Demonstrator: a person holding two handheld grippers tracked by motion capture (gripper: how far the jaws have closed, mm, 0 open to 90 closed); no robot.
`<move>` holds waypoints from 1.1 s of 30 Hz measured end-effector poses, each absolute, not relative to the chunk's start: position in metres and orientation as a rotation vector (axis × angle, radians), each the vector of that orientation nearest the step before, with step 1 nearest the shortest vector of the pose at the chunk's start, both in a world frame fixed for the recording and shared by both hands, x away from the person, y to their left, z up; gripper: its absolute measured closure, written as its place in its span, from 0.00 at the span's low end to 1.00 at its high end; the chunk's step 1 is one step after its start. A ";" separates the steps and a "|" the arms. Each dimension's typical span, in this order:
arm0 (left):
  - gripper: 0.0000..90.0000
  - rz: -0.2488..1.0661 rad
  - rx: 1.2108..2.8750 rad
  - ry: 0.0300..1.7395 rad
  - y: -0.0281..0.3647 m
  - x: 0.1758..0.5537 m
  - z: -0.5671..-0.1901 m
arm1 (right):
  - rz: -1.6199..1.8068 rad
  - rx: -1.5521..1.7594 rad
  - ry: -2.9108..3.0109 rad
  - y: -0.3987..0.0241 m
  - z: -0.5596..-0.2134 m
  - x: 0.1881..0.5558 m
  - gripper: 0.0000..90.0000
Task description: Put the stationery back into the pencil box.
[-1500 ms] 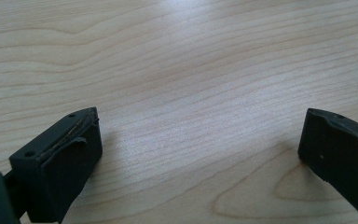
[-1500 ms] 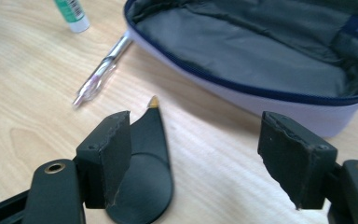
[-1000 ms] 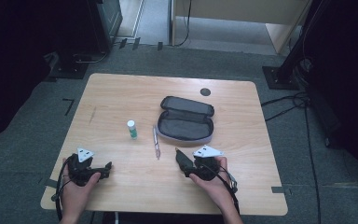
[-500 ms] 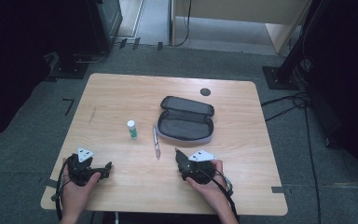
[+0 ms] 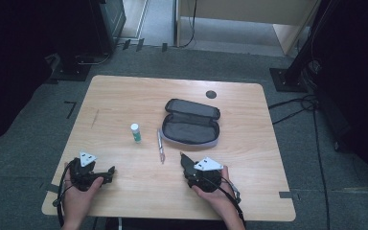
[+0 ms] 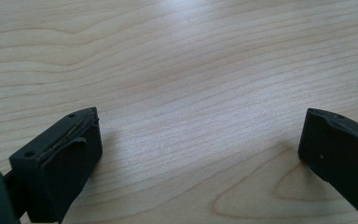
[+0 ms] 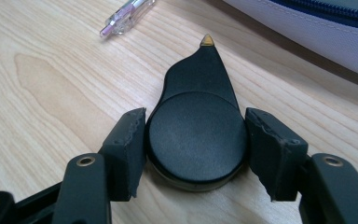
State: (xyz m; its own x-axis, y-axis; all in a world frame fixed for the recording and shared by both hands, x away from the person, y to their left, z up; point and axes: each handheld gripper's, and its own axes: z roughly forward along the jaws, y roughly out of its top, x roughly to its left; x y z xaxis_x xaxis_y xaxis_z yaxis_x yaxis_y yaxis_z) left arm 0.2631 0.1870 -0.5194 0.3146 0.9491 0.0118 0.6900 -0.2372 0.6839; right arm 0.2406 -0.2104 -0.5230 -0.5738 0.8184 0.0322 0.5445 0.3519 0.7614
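1. Near the worktop's (image 5: 124, 96) front-left corner, the left gripper (image 5: 108, 171) rests with its jaws spread wide and only bare wood between them. Risk is low here; it would matter only if this gripper swept toward the middle.
2. Toward the middle stand a small green-and-white bottle (image 5: 135, 132) and, just right of it, a clear pen (image 5: 160, 146) lying roughly front to back. Risk: a forward push of the held thing could nudge the pen's near end.
3. Close to the front edge, right of centre, a black teardrop-shaped thing (image 7: 193, 133) lies flat on the wood. The right gripper (image 5: 189, 167) has just been closing its jaws, and its pads now pinch the thing's round body from both sides.
4. Risk: the grip is on a smooth curved rim, so on lifting the thing may swivel or squirt forward.
5. Orientation: the long axis runs from round body to amber-tipped nose. The nose points away from the person, toward the far edge and slightly left.
6. Right of the pen lies an open dark pencil case (image 5: 190, 125), well clear for now.
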 end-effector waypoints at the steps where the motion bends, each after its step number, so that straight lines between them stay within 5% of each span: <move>1: 0.00 0.585 2.009 1.445 0.187 0.263 -0.519 | 1.070 1.197 2.266 -0.211 -0.523 0.241 0.45; 21: 0.00 0.583 2.011 1.442 0.187 0.263 -0.519 | 1.117 1.275 2.241 -0.218 -0.520 0.238 0.47; 33: 0.00 0.583 2.012 1.441 0.187 0.263 -0.519 | 1.157 1.233 2.199 -0.225 -0.488 0.237 0.47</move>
State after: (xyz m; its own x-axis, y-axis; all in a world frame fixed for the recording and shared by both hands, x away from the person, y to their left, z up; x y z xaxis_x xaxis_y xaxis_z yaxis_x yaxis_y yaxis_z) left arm 0.2630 0.1869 -0.5193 0.3171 0.9483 0.0120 0.6897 -0.2393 0.6834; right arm 0.2365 -0.2251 -0.4883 -0.5514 0.8310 0.0738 0.5316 0.2818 0.7988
